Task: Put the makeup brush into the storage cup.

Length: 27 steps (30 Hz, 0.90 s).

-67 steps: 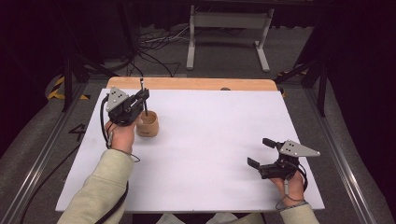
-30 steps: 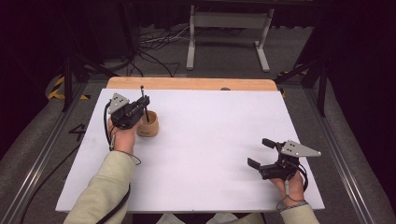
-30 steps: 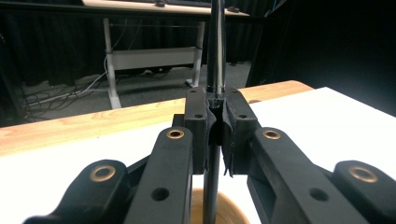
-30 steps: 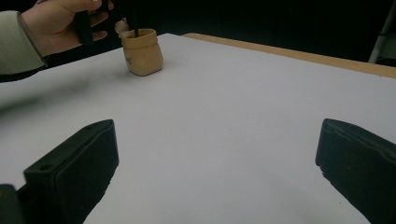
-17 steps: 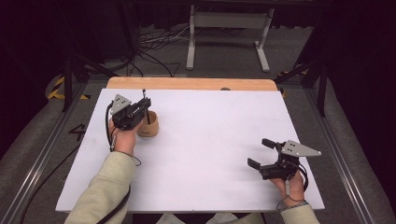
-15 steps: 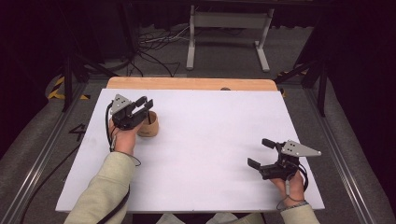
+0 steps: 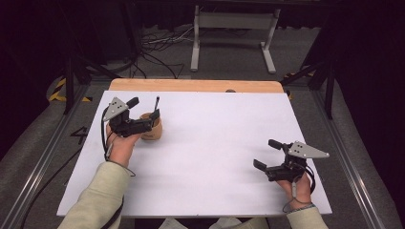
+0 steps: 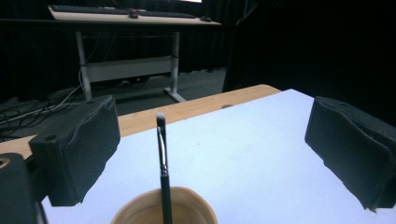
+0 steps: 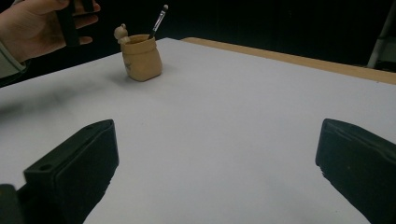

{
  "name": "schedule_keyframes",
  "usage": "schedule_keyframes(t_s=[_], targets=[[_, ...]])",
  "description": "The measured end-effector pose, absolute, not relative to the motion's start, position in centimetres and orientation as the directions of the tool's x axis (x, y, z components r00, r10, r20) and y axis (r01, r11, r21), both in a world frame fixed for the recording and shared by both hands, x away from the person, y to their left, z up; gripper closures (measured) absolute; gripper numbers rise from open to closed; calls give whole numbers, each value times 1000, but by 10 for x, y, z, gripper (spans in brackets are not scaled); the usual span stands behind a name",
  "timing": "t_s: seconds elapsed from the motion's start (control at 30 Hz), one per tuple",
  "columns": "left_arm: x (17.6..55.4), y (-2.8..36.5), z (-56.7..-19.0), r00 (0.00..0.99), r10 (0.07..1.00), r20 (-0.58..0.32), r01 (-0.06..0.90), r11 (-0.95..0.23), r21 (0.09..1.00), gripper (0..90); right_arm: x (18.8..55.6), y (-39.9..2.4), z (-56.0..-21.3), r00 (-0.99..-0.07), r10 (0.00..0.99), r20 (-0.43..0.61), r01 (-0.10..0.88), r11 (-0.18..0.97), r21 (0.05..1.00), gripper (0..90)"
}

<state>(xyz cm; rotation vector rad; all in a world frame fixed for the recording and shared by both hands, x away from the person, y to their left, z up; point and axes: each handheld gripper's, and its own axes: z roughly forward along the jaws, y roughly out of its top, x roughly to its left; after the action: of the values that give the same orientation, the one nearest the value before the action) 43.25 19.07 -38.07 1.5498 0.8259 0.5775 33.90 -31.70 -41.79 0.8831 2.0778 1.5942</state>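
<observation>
High view: the left tongs (image 7: 142,109) are hovering at the far-left part of the white desk (image 7: 215,143), their jaws spread apart and released, reaching over the near side of a small tan cup (image 7: 152,129). A thin black brush (image 7: 156,103) is standing in the cup, leaning slightly, with its tip rising between and beyond the jaws, touching neither. The right tongs (image 7: 267,153) are resting low near the right front corner of the desk, jaws likewise spread and gripping nothing, well apart from the cup.

Left gripper view: the brush (image 8: 162,158) is standing almost upright between the two black pads, nearer the left one, with a clear gap on each side; the rim of the cup (image 8: 163,205) is lying just below, at the bottom edge.

Right gripper view: the cup (image 9: 142,57) is sitting far off toward the upper left with the brush (image 9: 159,19) slanting out of it, and the person's left hand (image 9: 39,23) is showing beside it.

Compared with 2.2 s ago, the left tongs, then clenched on the brush above the cup, are now open and drawn slightly back toward the person, while the brush is standing free in the cup; the right tongs are remaining in the same place.
</observation>
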Motion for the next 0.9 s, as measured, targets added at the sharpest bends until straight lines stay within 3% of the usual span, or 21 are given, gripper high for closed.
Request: schedule_keyframes(t_s=[0.13,0.9], targets=[[416,195,-380,642,763,-74,167,-44,985,34,340,-317,-416,-723,688,65,237,159,958,0],[355,212,-406,693,709,-133,219,-31,975,21,337,-320,-416,-694,720,21,202,167,965,0]])
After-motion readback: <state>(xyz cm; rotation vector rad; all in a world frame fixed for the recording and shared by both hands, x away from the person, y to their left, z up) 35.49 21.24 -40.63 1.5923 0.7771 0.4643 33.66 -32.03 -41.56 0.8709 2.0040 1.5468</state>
